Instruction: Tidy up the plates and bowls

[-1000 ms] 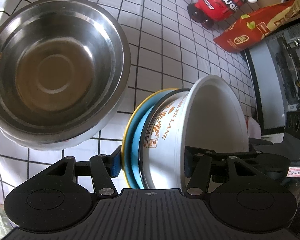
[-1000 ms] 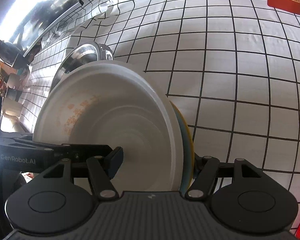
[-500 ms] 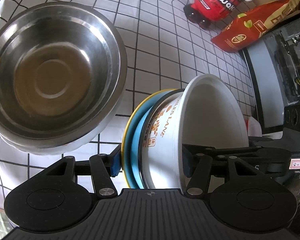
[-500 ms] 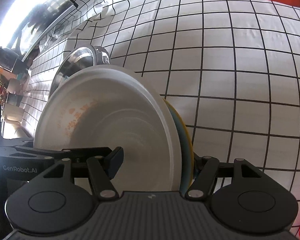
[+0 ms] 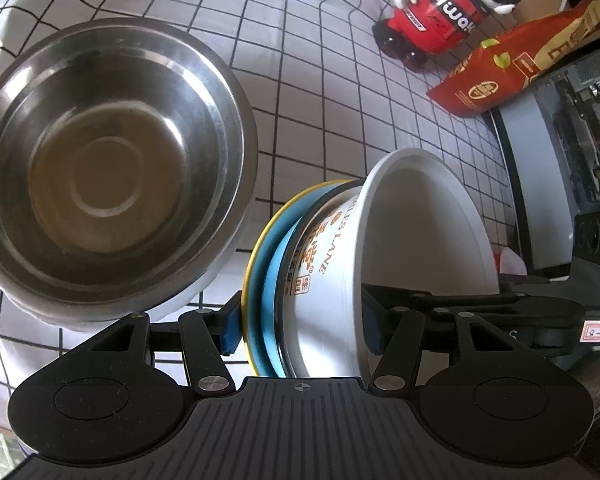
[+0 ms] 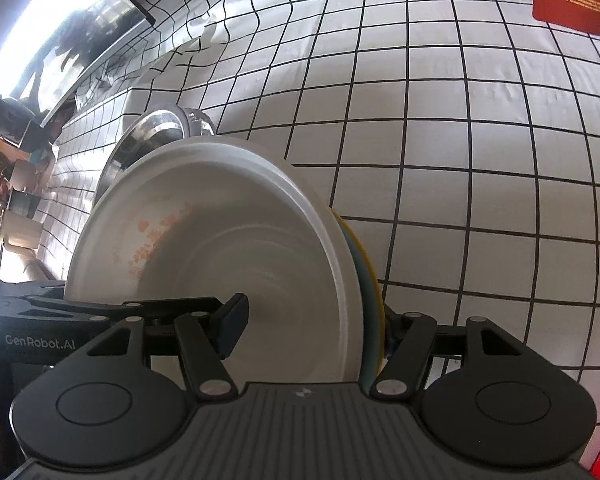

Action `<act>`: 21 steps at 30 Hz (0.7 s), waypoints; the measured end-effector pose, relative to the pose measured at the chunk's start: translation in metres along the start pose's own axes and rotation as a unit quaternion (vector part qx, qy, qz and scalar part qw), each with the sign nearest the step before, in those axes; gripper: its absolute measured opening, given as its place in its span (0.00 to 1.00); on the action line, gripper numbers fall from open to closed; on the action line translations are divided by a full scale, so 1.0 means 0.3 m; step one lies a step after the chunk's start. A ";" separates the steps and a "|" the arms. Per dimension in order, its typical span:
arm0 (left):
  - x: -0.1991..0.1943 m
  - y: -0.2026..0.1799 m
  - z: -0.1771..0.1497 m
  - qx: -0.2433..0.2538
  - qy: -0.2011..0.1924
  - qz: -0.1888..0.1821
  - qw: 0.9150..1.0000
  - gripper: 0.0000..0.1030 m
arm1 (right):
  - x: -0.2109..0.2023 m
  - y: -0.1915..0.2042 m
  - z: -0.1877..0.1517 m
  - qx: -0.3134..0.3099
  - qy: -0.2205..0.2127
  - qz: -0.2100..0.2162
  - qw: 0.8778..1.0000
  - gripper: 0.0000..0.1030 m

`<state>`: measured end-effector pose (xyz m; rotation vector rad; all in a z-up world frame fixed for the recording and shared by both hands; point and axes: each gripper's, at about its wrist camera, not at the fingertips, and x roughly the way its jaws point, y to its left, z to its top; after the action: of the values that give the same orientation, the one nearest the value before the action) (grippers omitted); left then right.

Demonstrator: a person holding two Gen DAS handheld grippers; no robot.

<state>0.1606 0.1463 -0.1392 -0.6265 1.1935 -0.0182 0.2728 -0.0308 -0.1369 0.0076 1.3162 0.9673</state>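
Both grippers clamp one stack of dishes, held on edge above the checked tablecloth [image 6: 440, 128].

Our left gripper [image 5: 300, 326] pinches the stack across its thickness: one pad on the yellow-rimmed blue plate [image 5: 260, 280], the other inside the white printed bowl [image 5: 340, 264] nested against it. Our right gripper [image 6: 314, 330] bites the same stack from the opposite side, one pad in the bowl's hollow, one behind the plate. The steel bowl [image 5: 108, 168] sits just beside the stack. A red toy robot [image 5: 444, 8] and a snack bag [image 5: 508, 72] lie well apart.
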 end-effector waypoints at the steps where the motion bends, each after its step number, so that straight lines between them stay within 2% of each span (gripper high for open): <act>1: 0.000 -0.001 -0.001 0.002 0.000 0.000 1.000 0.59 | 0.000 0.001 0.000 -0.003 0.000 -0.001 1.000 0.63; 13: 0.001 -0.021 -0.021 0.021 -0.015 0.012 1.000 0.60 | 0.006 -0.014 -0.003 -0.013 0.005 0.013 1.000 0.61; 21: 0.000 -0.012 -0.020 0.011 -0.016 0.004 1.000 0.61 | 0.009 -0.007 0.000 -0.019 0.008 0.011 1.000 0.61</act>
<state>0.1563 0.1407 -0.1389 -0.5997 1.1633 -0.0142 0.2738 -0.0303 -0.1401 -0.0143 1.3145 1.0133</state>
